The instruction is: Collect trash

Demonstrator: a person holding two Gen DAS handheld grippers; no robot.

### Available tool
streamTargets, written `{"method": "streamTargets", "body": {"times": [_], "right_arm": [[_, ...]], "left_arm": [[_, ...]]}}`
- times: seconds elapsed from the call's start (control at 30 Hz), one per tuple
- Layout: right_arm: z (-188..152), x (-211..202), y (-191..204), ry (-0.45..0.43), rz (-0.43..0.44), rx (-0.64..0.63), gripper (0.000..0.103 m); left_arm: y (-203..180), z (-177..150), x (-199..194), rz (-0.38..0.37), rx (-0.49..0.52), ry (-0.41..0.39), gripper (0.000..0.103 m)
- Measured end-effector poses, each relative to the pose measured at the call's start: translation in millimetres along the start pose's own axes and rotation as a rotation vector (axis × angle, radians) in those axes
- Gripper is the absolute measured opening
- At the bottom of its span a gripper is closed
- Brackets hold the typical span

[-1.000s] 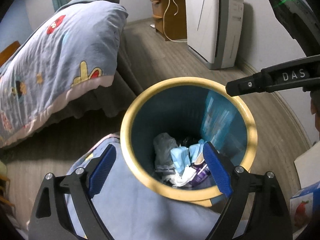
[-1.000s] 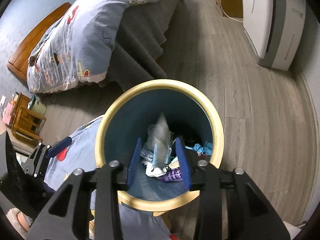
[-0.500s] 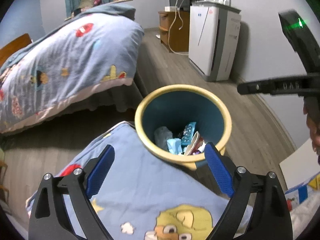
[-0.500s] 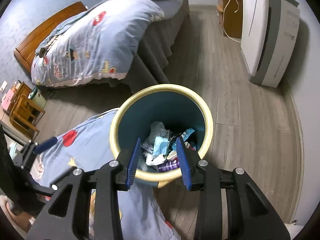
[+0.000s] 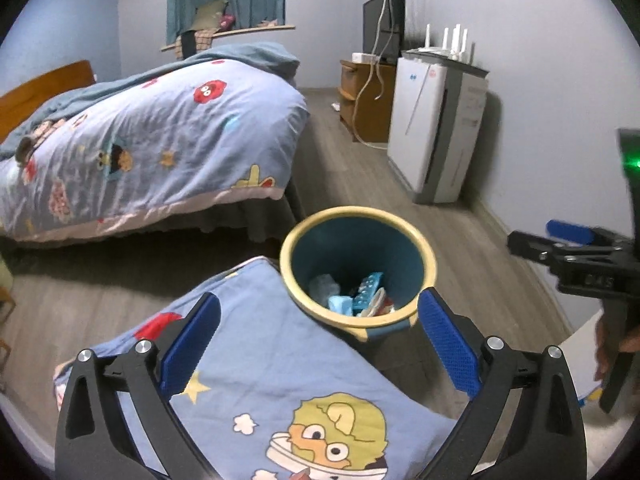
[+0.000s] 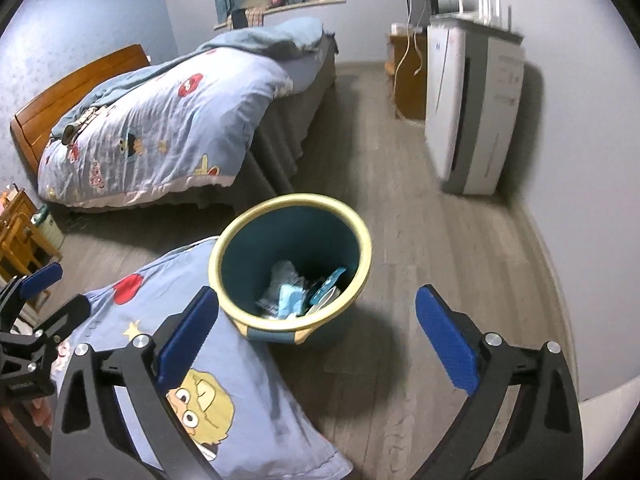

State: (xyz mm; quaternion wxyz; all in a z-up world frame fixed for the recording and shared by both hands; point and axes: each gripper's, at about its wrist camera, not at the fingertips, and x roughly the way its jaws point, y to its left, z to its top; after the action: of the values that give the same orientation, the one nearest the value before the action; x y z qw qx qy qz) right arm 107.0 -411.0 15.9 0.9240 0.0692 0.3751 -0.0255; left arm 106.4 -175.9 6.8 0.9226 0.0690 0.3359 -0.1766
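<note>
Right wrist view shows the right gripper (image 6: 316,328) spread wide with nothing between its blue pads, held above the floor just beside the trash bin (image 6: 294,322). Left wrist view shows the left gripper (image 5: 320,344) likewise wide apart and empty, over the cartoon-print pillow (image 5: 280,392) that lies against the bin's near side. The bin stands upright on the wooden floor (image 6: 420,240) between the bed (image 6: 160,136) and the white appliance (image 6: 472,120) by the wall. Inside it sits a heap of trash (image 6: 298,292): crumpled grey plastic, pale blue tissue, a teal wrapper, well below the yellow rim. From where I stand, at least one round of collecting looks done, since the litter is in and both tools are free. No loose litter shows on the visible floor; whether more waits elsewhere I cannot tell.
</note>
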Motion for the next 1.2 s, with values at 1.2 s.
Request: {"method": "streamTargets", "body": {"times": [1.2], "right_arm": [[1.0,26.8,10.2,0.024,-0.046,-0.097,0.097]], "left_arm": [[3.6,-4.5,19.5,0.041,0.029,-0.006,0.098]]}}
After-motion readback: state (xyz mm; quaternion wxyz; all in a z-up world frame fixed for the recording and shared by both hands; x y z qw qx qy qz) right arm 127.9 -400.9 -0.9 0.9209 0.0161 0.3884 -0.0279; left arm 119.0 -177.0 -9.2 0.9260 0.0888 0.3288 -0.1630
